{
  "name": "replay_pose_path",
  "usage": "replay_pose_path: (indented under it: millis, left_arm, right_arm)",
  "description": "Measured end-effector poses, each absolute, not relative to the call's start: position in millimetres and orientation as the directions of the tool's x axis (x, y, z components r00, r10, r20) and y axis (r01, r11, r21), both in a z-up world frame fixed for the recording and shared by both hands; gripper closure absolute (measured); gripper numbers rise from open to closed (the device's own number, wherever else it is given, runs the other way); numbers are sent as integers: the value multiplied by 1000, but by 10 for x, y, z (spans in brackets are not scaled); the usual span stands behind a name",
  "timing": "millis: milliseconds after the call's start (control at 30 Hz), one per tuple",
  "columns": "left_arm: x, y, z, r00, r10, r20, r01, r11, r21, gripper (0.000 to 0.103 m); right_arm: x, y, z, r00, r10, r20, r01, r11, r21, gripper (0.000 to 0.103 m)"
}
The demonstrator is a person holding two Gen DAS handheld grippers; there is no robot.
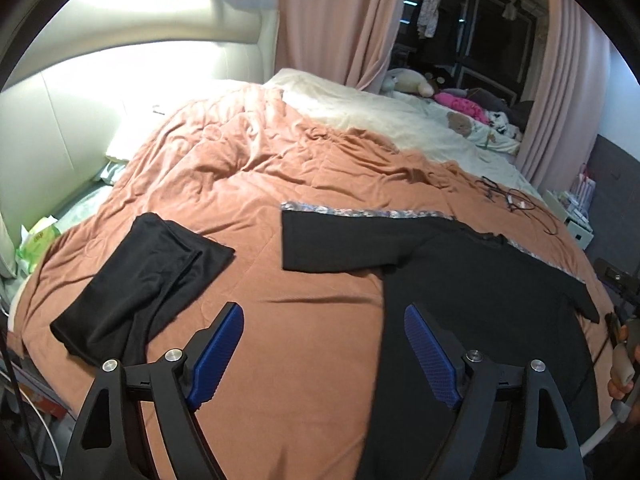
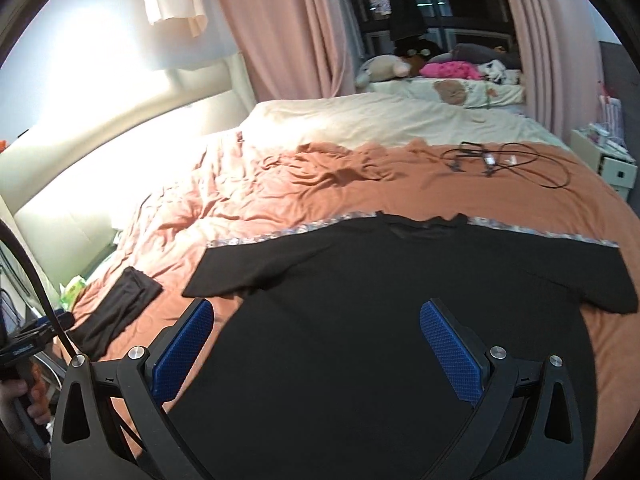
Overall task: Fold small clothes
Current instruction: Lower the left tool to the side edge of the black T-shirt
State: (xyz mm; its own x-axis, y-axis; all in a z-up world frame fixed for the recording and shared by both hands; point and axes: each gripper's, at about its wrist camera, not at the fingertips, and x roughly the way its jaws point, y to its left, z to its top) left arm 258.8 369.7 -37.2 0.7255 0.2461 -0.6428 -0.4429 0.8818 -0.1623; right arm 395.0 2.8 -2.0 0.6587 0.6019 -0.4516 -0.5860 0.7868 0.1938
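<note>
Left gripper (image 1: 324, 354) jaws spread wide, nothing held, aimed toward 12 o'clock. Right gripper (image 2: 318, 350) likewise wide apart, empty. A hand (image 2: 16, 400) at 8 o'clock grips a handle.

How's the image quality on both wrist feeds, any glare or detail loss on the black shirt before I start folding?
Left wrist view: headboard blown out by glare; black T-shirt reads as a flat dark mass, folds barely visible; strong fisheye bending at the edges. Right wrist view: same glare at upper left, T-shirt detail lost too, though its patterned trim and the cables stay legible.
</note>
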Motion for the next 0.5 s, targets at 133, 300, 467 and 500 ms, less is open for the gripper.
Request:
replay_pose_path:
  millis: [133, 300, 467, 500]
  left_arm:
    - [2754, 3983, -420, 712, 239, -661, -460, 870, -180, 22]
    - [3071, 4315, -496, 694, 230, -682, -467, 865, -182, 23]
    - [3416, 4583, -632, 674, 212, -708, -473, 860, -193, 28]
    - [3523, 4639, -682, 670, 202, -715, -469, 862, -195, 28]
  right_arm:
    - [4189, 70, 8, 638, 616, -462, -607, 771, 191, 0]
    - [4476, 267, 10, 603, 638, -479, -654, 739, 161, 0]
    - [4823, 520, -27, 555, 654, -515, -679, 713, 173, 0]
    - [4894, 567, -43, 544, 656, -523, -684, 708, 178, 0]
